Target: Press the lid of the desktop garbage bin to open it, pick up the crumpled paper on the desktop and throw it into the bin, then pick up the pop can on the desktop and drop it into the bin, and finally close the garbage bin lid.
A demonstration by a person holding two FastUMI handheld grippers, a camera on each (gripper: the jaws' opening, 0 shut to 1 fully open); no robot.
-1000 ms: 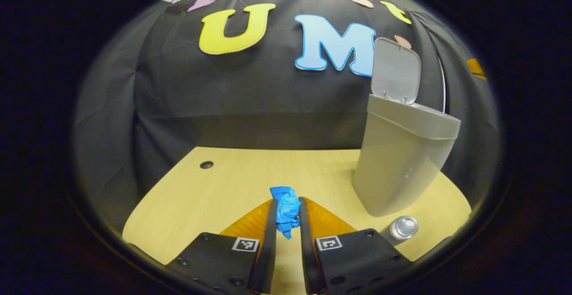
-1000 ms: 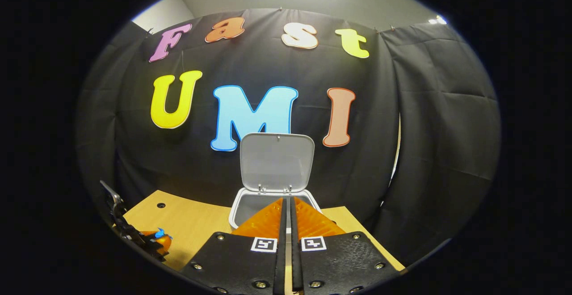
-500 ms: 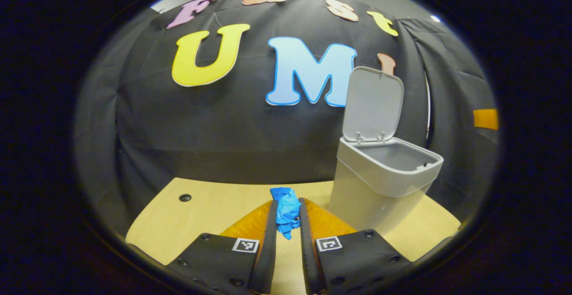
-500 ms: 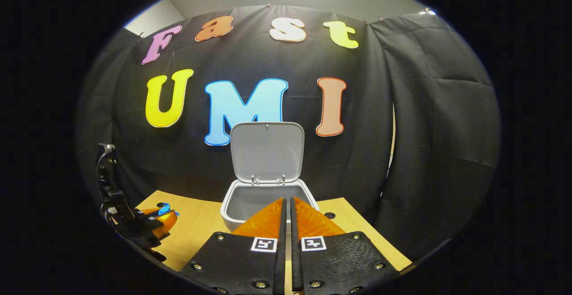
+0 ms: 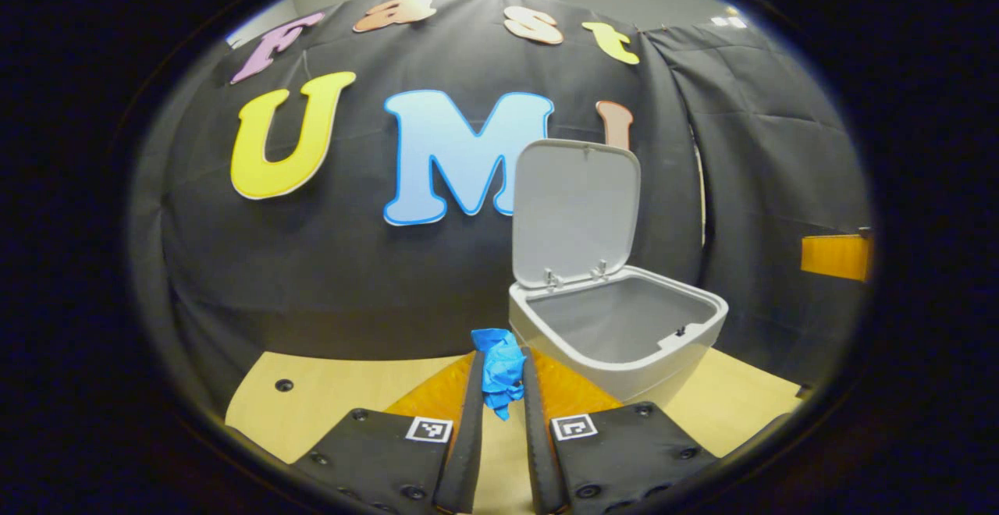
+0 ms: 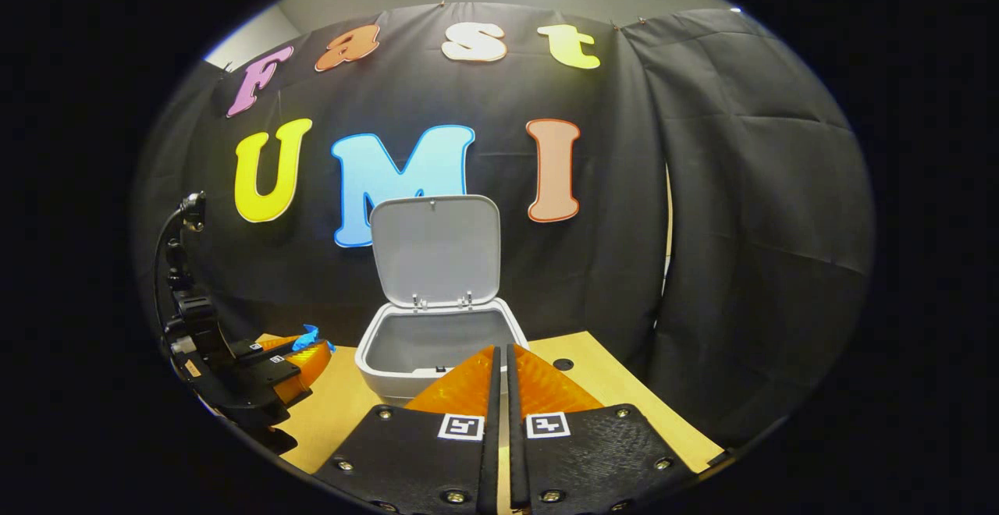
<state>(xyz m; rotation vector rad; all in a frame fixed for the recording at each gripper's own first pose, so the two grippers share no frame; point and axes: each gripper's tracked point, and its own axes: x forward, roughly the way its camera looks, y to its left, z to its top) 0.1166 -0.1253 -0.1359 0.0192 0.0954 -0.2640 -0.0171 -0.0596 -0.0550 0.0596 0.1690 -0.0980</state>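
Overhead of the table (image 5: pixel 335 398), the left hand-held gripper (image 5: pixel 499 371) gripped the blue crumpled paper (image 5: pixel 499 367) between both fingers, raised just beside the near rim of the garbage bin (image 5: pixel 624 359). The bin stood on the table with its lid (image 5: pixel 574 211) swung upright on its rear hinges, exposing the grey interior. The right gripper view presented the bin (image 6: pixel 390 378) head-on, lid (image 6: pixel 435 250) upright, and showed the left hand-held gripper (image 6: pixel 308 343) from outside, at the left of the bin, with the paper (image 6: pixel 310 335) protruding past its tips. The right hand-held gripper (image 6: pixel 501 359) was clenched, its fingers pressed together with nothing between them, positioned in front of the bin opening.
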